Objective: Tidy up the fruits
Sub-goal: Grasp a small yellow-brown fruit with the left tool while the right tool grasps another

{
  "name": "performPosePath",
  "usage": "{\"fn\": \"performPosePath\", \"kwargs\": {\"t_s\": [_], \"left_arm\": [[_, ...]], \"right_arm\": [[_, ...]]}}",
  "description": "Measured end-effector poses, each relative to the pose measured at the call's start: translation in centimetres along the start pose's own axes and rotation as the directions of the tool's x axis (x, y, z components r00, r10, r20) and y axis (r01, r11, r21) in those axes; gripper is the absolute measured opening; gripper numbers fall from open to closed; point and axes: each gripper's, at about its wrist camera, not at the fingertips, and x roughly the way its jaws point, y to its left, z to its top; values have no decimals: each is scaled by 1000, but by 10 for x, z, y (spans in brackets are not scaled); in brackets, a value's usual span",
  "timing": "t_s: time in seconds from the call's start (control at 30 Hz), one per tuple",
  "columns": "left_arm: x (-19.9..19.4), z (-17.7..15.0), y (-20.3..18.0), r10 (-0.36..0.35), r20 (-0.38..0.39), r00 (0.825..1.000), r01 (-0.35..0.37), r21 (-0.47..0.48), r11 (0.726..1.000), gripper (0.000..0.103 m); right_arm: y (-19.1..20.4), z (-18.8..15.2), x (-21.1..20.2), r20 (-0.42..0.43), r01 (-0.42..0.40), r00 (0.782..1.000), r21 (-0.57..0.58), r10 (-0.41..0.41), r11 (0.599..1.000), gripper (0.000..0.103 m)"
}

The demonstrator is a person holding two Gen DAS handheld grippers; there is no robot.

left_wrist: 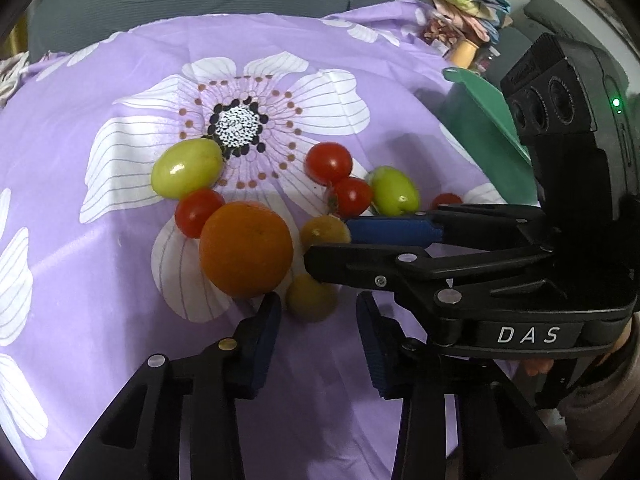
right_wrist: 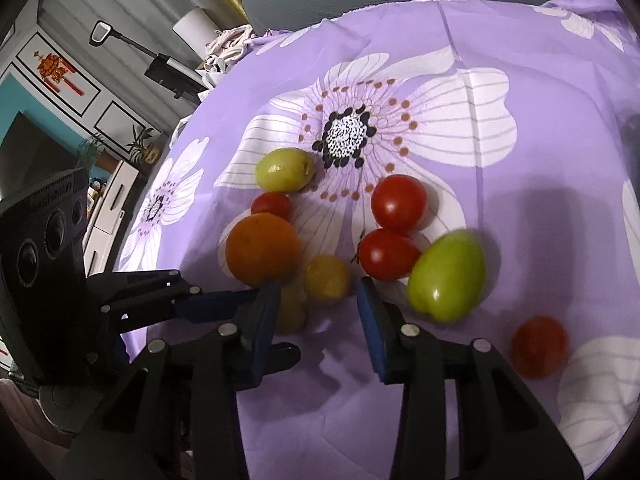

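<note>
Holding both tools low over the purple flowered cloth (left_wrist: pixel 100 280) on the surface, I have my left tool (left_wrist: pixel 318 316) with its fingers apart around a small yellow-green fruit (left_wrist: pixel 310 298). My right tool (right_wrist: pixel 318 306) is likewise spread wide, gripping nothing, its tips pointing at a second yellow fruit (right_wrist: pixel 326 280) just beside the orange (left_wrist: pixel 246 248). Fruits lie clustered on the cloth: a red tomato (left_wrist: pixel 198 212) touches the orange, with a green fruit (left_wrist: pixel 186 168) right behind it. Two more tomatoes (left_wrist: pixel 340 180) touch each other, another green fruit (left_wrist: pixel 394 191) next to them. One tomato (right_wrist: pixel 540 346) sits apart at my right.
</note>
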Motion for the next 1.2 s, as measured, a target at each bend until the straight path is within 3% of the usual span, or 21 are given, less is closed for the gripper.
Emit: {"fn": "performPosePath", "kwargs": {"t_s": [0.3, 0.6, 1.2], "left_arm": [[3, 4, 1, 9, 6, 1000, -9, 13, 1000, 30], [4, 6, -2, 31, -1, 1000, -31, 29, 999, 27], [-21, -2, -5, -50, 13, 999, 50, -15, 999, 27]], "right_arm": [[-1, 7, 6, -13, 34, 999, -18, -34, 999, 27], [-5, 2, -1, 10, 30, 999, -7, -30, 1000, 27], [-6, -30, -44, 85, 11, 996, 19, -13, 1000, 27]]}}
